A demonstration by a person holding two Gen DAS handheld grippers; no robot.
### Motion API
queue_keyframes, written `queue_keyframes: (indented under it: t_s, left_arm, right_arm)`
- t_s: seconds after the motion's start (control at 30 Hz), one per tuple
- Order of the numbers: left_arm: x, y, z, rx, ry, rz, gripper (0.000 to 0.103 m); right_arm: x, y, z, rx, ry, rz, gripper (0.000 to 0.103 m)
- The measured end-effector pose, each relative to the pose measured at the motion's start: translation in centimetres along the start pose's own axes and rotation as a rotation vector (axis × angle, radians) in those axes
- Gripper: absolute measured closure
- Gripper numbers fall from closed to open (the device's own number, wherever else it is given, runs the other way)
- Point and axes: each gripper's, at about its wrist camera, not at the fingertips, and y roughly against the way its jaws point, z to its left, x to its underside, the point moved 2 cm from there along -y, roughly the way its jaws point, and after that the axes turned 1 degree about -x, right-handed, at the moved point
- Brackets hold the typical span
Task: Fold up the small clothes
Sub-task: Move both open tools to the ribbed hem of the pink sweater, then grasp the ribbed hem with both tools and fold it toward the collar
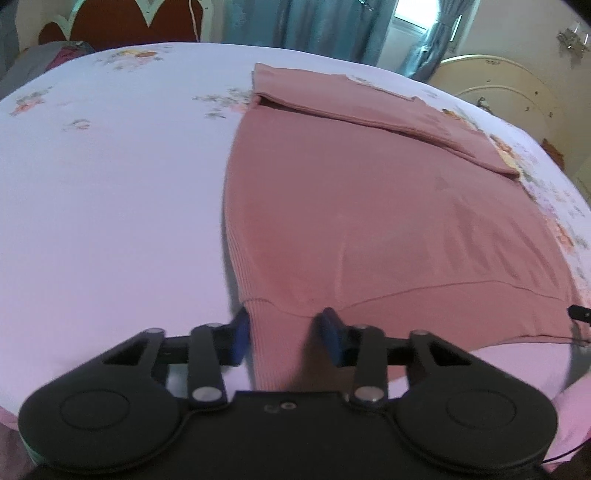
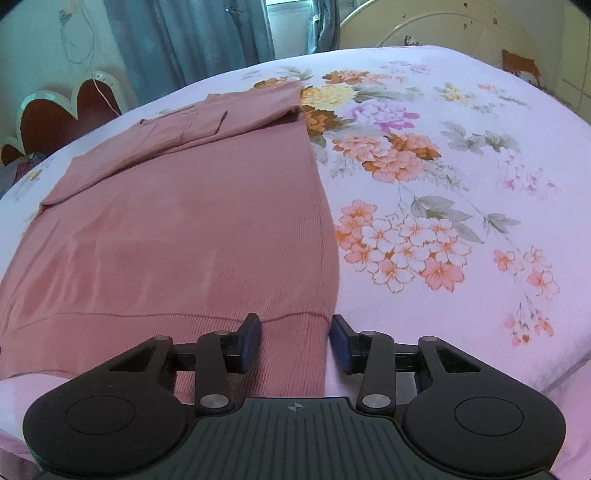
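Observation:
A dusty-pink knitted garment lies flat on the bed, its far part folded over into a band. My left gripper straddles the near left corner of the ribbed hem; the blue pads stand a little apart with the cloth between them, not squeezing it. In the right wrist view the same garment fills the left half. My right gripper straddles the near right hem corner in the same way, jaws partly apart, with the cloth's edge just inside the right pad.
The bed carries a pale lilac sheet with big flower prints right of the garment. A red headboard with white trim, blue curtains and a cream round-topped board stand behind it. The near bed edge runs under both grippers.

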Motion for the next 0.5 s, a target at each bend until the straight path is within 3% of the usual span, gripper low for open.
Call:
queue_keyframes:
  t_s: [0.07,0.13,0.27,0.5]
  left_arm:
    - [-0.1,-0.1,0.0,0.040,0.016,0.013,0.090]
    - [-0.2,-0.2,0.0,0.068,0.029,0.019,0.096]
    - [-0.6,0.2,0.0,0.089,0.034,-0.003,0.098]
    - [-3.2,2.3,0.1,0.145,0.051,-0.097,0.098]
  right_arm:
    - [0.0,0.0,0.0,-0.017,-0.014,0.012,0.076]
    - [0.1,0.1,0.1,-0.029,-0.012,0.021,0.083]
    - [0.0,0.6,0.5,-0.036,0.004,0.006,0.090]
    - [-1.8,2.8,0.9,-0.076,-0.034,-0.065,0.090]
